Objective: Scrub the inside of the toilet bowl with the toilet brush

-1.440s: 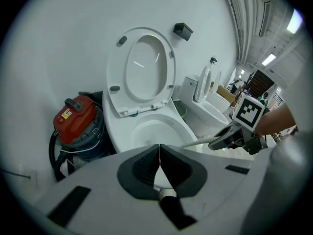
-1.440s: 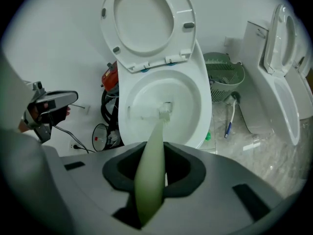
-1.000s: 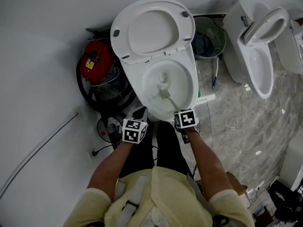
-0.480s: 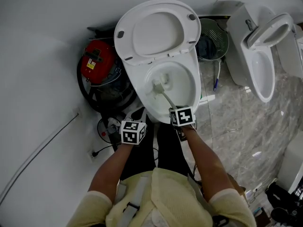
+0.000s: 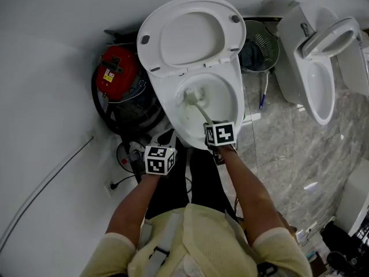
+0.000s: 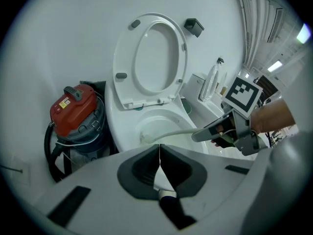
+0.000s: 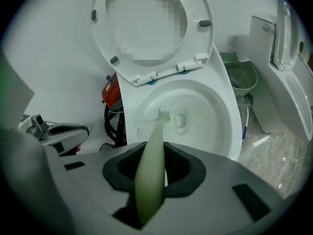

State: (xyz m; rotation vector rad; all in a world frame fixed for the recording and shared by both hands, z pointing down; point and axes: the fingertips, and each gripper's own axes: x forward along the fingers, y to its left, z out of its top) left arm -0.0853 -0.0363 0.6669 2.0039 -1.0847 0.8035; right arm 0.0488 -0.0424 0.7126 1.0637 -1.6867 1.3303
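The white toilet bowl (image 5: 170, 109) stands with seat and lid (image 5: 187, 33) raised against the wall. My right gripper (image 5: 211, 126) hangs over the bowl's near rim, shut on the toilet brush handle (image 7: 150, 160). The brush head (image 5: 190, 94) rests against the bowl's inner wall at the left, above the drain; it also shows as the brush head (image 7: 165, 114) in the right gripper view. My left gripper (image 6: 159, 150) is shut with nothing in it. It hovers left of the bowl's front, and the left gripper (image 5: 159, 158) appears in the head view beside my legs.
A red canister vacuum (image 5: 118, 74) with black hose stands left of the toilet. A green mesh basket (image 5: 260, 44) sits to the right, then a second toilet (image 5: 318, 74) with its seat up. A cable and plug (image 5: 115, 184) lie on the floor at the left.
The brush head has slid up and to the left inside the bowl, and my right gripper has followed it slightly forward. The left gripper has hardly moved.
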